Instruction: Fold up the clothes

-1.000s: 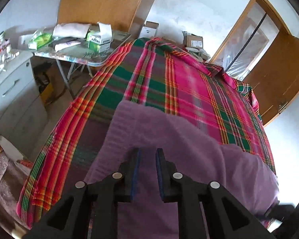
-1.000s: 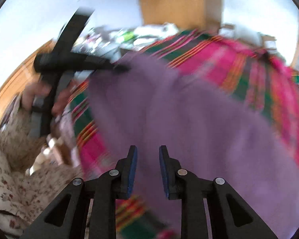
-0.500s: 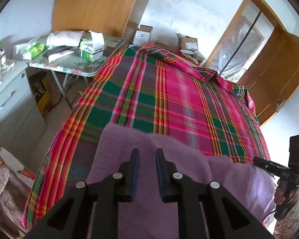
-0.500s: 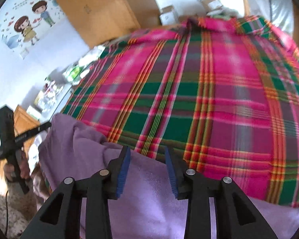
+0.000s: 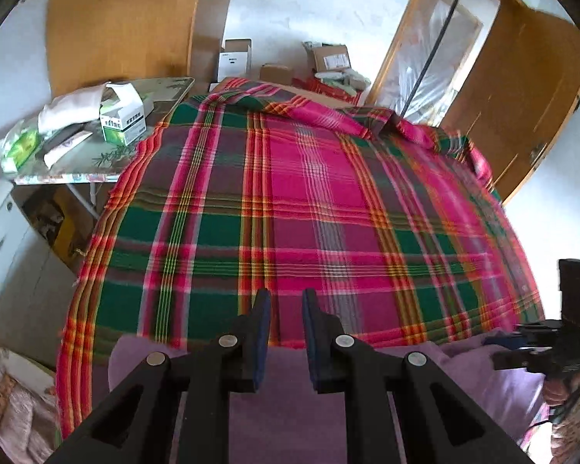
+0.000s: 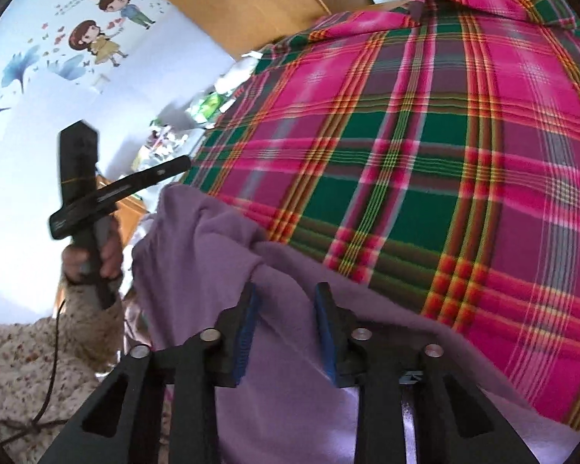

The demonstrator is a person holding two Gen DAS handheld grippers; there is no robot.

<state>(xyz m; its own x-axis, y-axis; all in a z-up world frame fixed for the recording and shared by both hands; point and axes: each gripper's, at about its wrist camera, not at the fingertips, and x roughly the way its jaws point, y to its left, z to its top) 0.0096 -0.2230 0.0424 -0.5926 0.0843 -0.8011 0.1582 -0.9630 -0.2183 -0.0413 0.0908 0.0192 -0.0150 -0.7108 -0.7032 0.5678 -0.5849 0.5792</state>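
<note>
The left claw (image 5: 286, 309) has a small gap between its two fingers, and nothing is in that gap. The right claw (image 6: 286, 305) is open wider and holds nothing too. Both hang just over the near edge of the bed.

Under both claws lies the purple cloth (image 5: 290, 406). It sits along the near edge of the checked blanket (image 5: 290, 201), flat under the left claw and bunched up in soft bumps toward its left end. I cannot tell how many folds it has, so it could be waiting for a fold or have some folds already.

To fold it well, I think each claw should pinch only the top layer at a corner or edge. Both should lift together and at the same height, so the cloth does not twist. The lumpy left end should be pulled smooth first.

The left view shows a table (image 5: 166, 85) with boxes (image 5: 123, 123) at the far left, and a wooden door (image 5: 522, 89) at the far right. The right view shows the bunched left end of the cloth, a hand (image 6: 92, 259) holding the left claw's handle, and cartoon stickers (image 6: 96, 34) on the wall.
</note>
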